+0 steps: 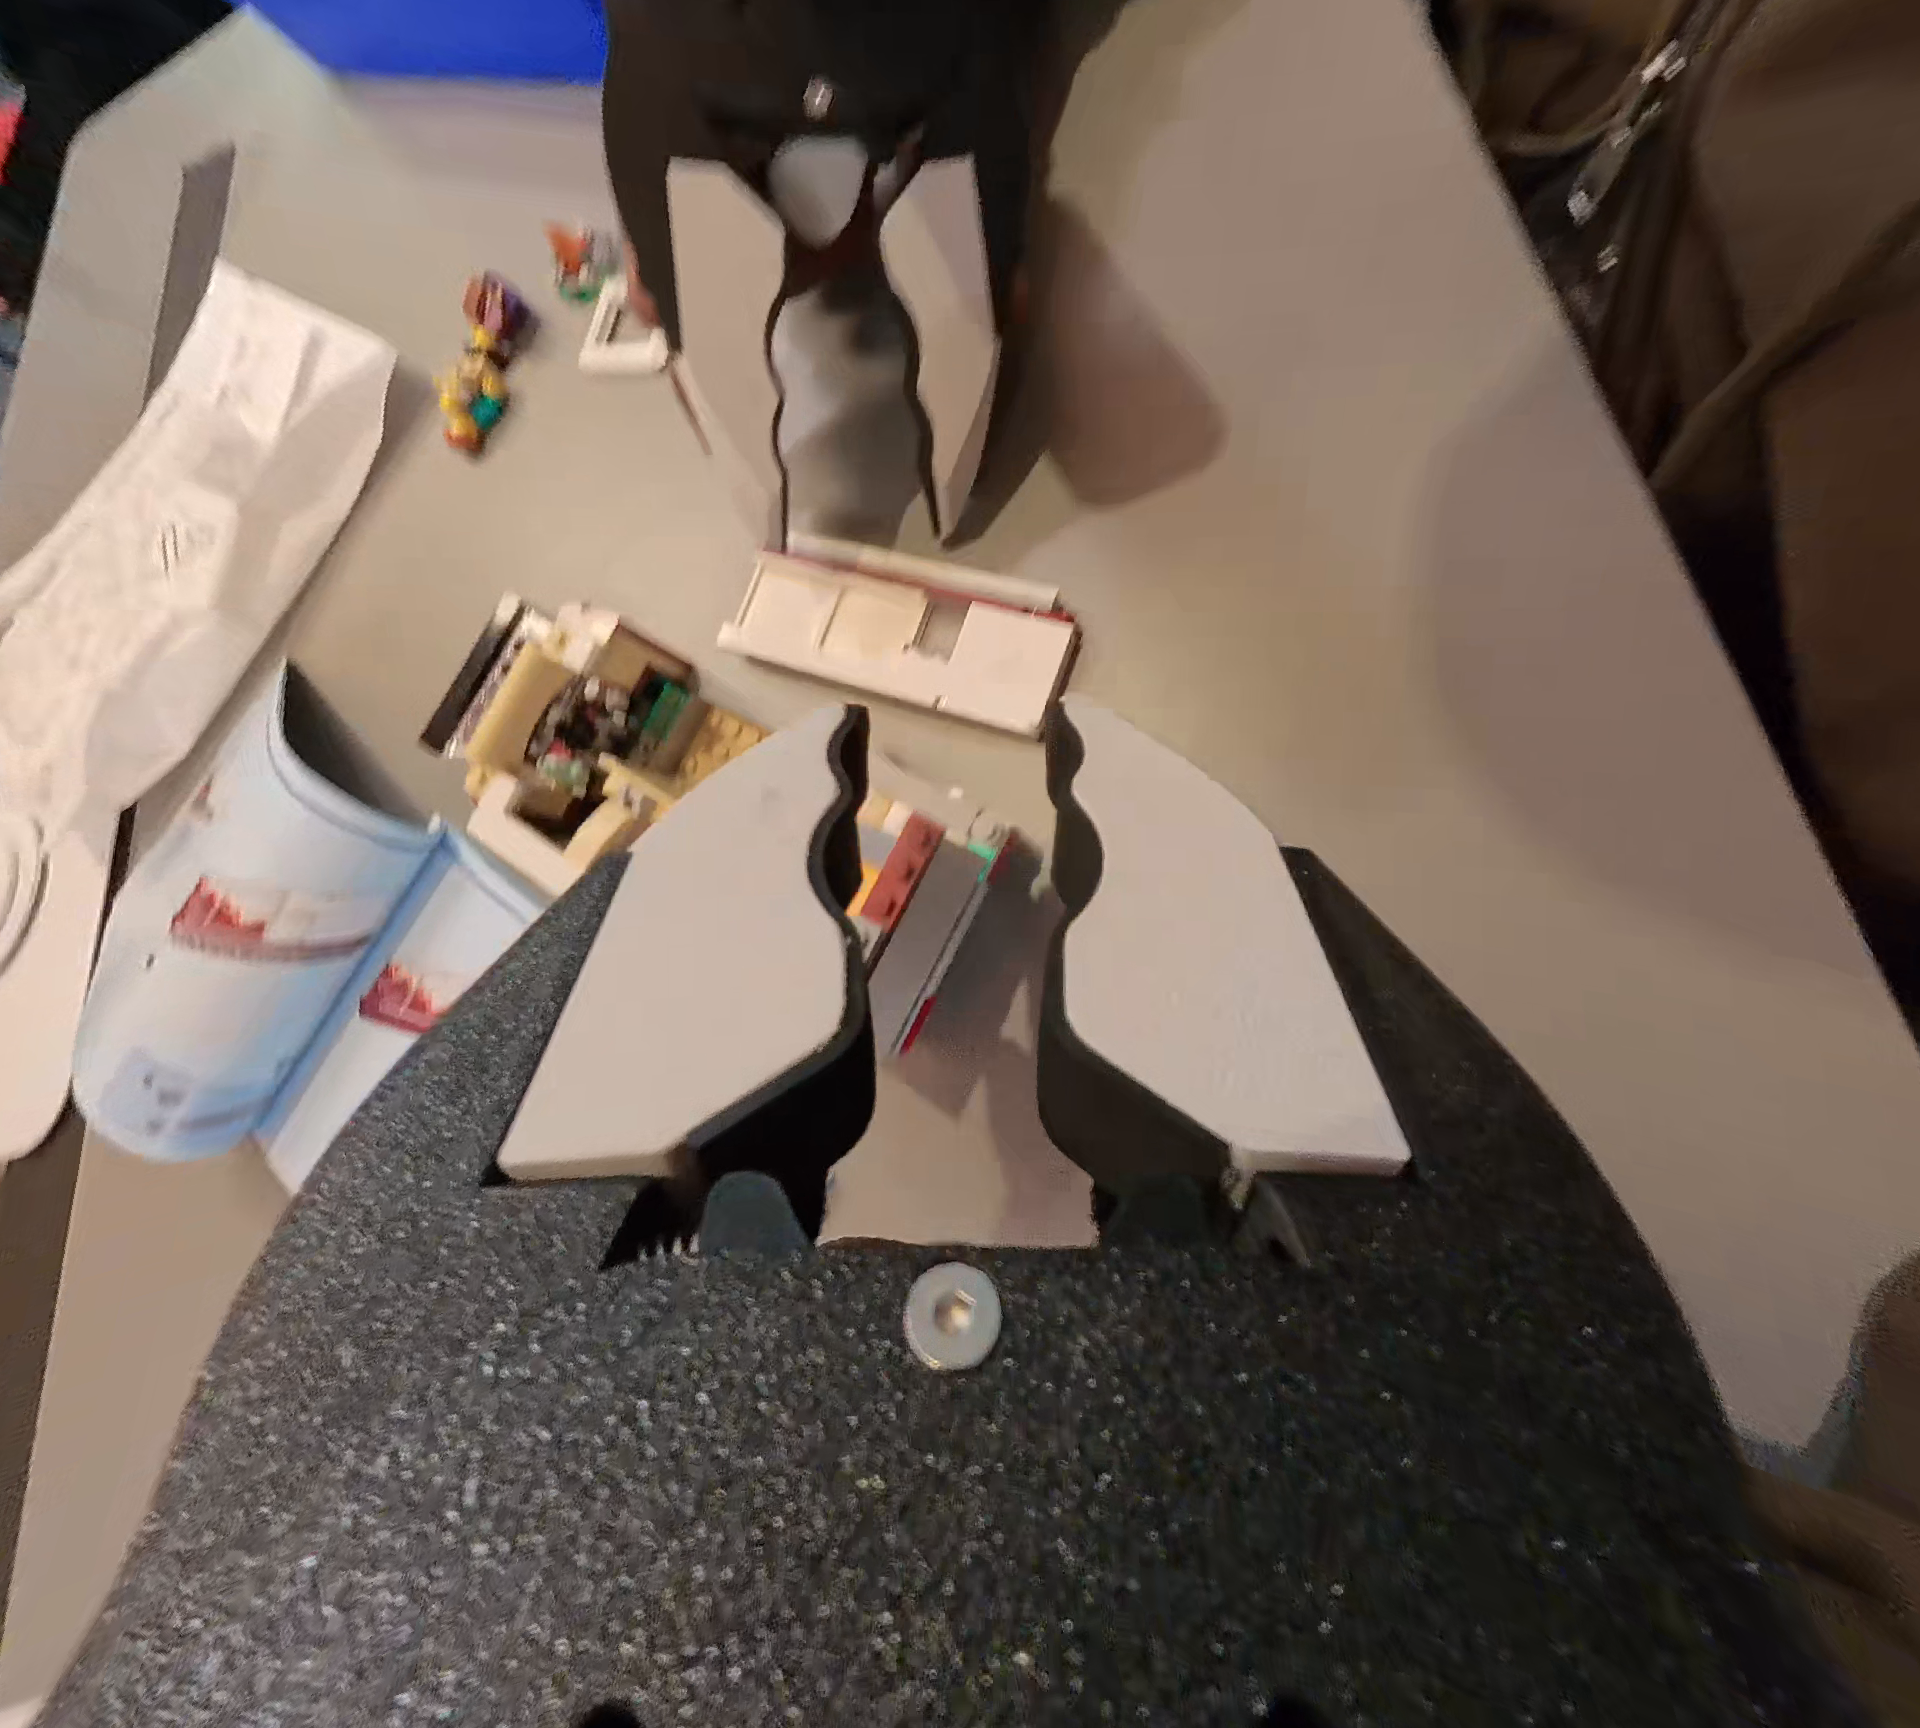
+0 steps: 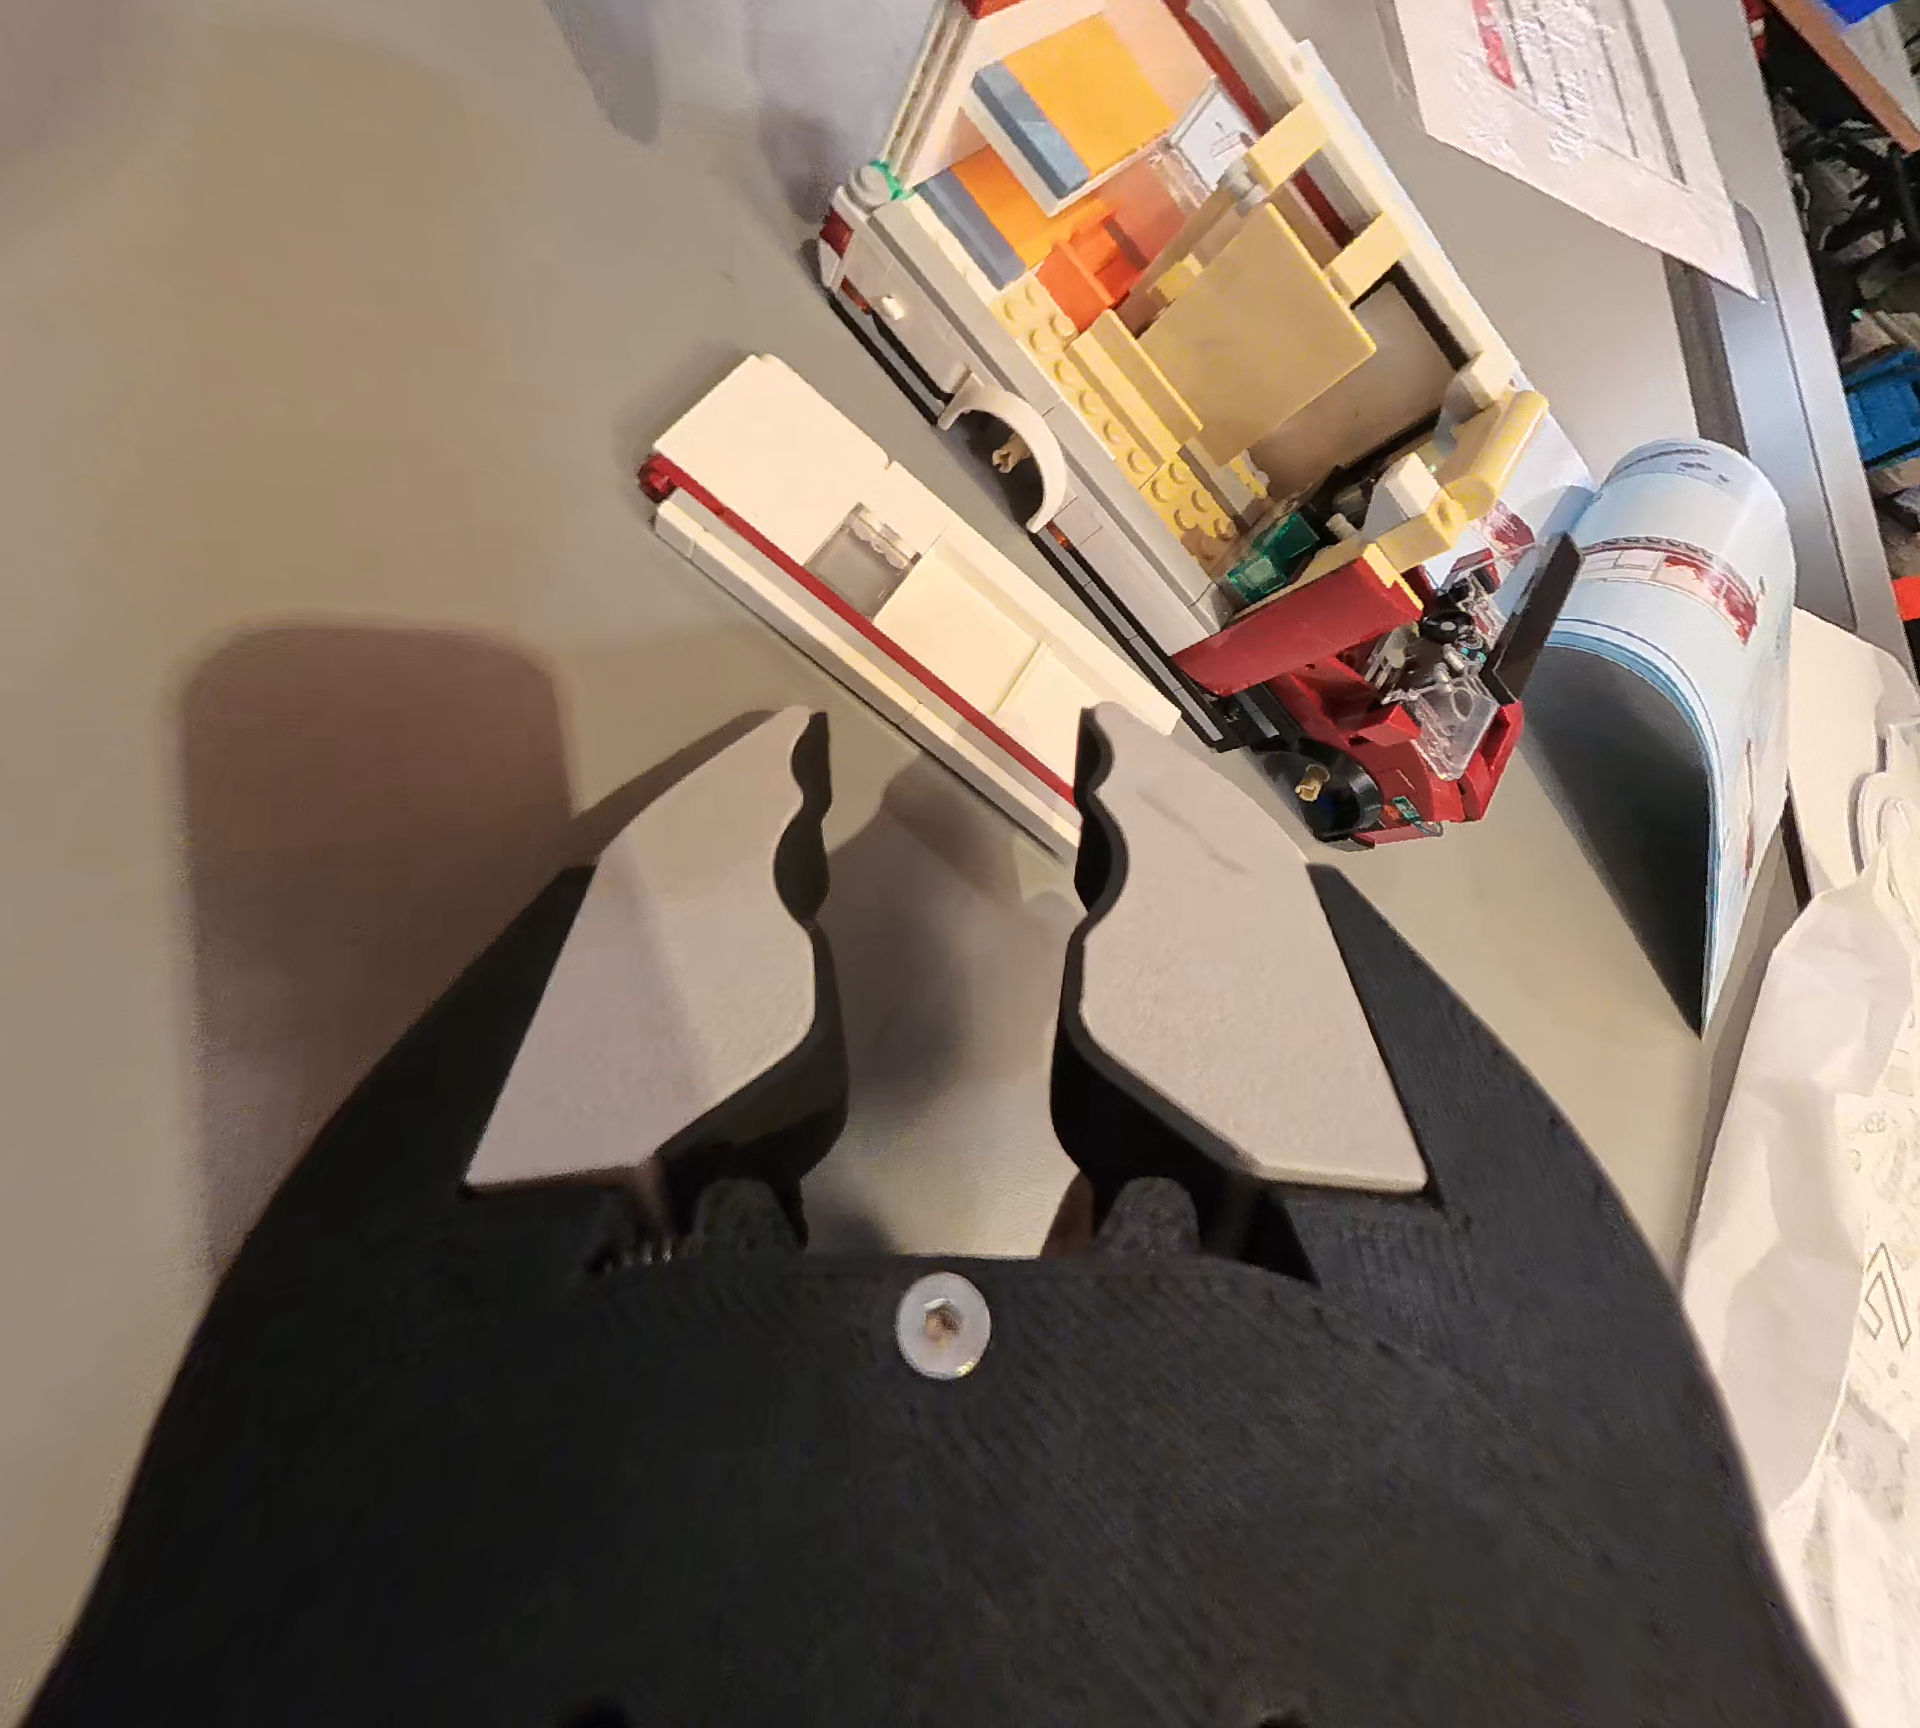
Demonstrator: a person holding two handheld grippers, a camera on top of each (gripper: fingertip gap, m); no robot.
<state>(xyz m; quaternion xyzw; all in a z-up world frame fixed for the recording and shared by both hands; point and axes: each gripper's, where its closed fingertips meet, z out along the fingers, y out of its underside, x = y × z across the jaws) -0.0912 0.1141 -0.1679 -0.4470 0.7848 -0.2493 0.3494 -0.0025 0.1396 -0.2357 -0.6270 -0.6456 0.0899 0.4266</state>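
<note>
Left tongs (image 1: 956, 733) over brick van (image 1: 582, 743), parted, grasping nothing. Right tongs (image 2: 951, 733) parted, bare, beside white roof panel (image 2: 862, 577). Risk: nudging panel, knocking loose bricks.

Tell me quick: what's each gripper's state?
Left gripper: open, holding nothing, above the brick vehicle.
Right gripper: open, holding nothing, by the white panel.

Warm indoor light fell from above; soft claw shadows lay on the worktop (image 2: 312, 328), motion blur and wide-angle bending throughout
</note>
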